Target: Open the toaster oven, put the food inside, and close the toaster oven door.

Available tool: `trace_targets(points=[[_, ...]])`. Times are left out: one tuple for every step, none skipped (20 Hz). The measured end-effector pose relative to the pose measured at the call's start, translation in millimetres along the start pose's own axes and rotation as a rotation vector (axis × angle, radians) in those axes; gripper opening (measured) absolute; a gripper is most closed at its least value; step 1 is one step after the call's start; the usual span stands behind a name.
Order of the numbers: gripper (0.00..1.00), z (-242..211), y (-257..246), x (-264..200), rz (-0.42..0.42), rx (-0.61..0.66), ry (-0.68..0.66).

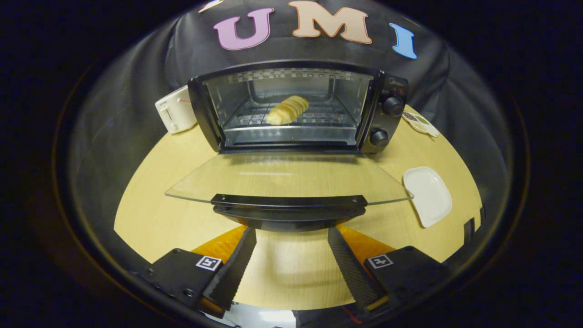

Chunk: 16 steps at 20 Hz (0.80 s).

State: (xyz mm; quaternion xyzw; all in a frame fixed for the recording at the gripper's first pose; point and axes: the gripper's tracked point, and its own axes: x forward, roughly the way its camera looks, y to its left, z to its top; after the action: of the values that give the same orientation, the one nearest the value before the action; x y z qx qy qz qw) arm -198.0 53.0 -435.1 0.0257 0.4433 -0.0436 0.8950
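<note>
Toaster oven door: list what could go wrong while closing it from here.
1. The gripper is open, its fingertips just short of the door handle; lifting with a shallow hold could let the glass door slip and drop back.
2. The toaster oven may slide backward when the door is pushed shut.
3. The white plate lies close beside the door's corner, so a sideways swing could knock it.

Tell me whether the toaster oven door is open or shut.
Open: the glass door lies folded down flat before the toaster oven, its handle just ahead of the gripper's open jaws.
</note>
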Motion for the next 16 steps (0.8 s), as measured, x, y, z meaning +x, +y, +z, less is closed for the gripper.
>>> trace_targets(points=[[1.00,8.2,1.2,0.3,0.001,0.012,-0.013],[1.00,15.2,1.1,-0.3,0.001,0.018,-0.025],[1.00,21.5,0.6,-0.4,0.000,0.018,-0.035],[1.00,26.8,-1.0,1.1,-0.003,0.014,-0.043],[1.00,32.0,-1.7,1.2,-0.006,0.010,-0.049],[1.00,36.6,-1.8,1.2,-0.007,0.007,-0.055],[1.00,41.0,-1.5,1.2,-0.006,0.009,-0.061],[1.00,44.8,-1.7,2.4,-0.006,0.012,-0.066],[1.00,49.5,-1.3,2.0,-0.004,0.016,-0.072],[1.00,53.7,-0.5,2.5,-0.001,0.021,-0.077],[1.00,58.2,-0.6,3.4,0.001,0.024,-0.082],[1.00,62.8,-0.3,3.4,0.001,0.027,-0.089],[1.00,68.3,-1.7,3.5,-0.003,0.027,-0.098],[1.00,71.8,-1.3,4.4,-0.003,0.027,-0.103],[1.00,74.7,-1.8,4.4,-0.004,0.019,-0.103],[1.00,78.4,-1.5,4.0,-0.005,0.015,-0.109]])
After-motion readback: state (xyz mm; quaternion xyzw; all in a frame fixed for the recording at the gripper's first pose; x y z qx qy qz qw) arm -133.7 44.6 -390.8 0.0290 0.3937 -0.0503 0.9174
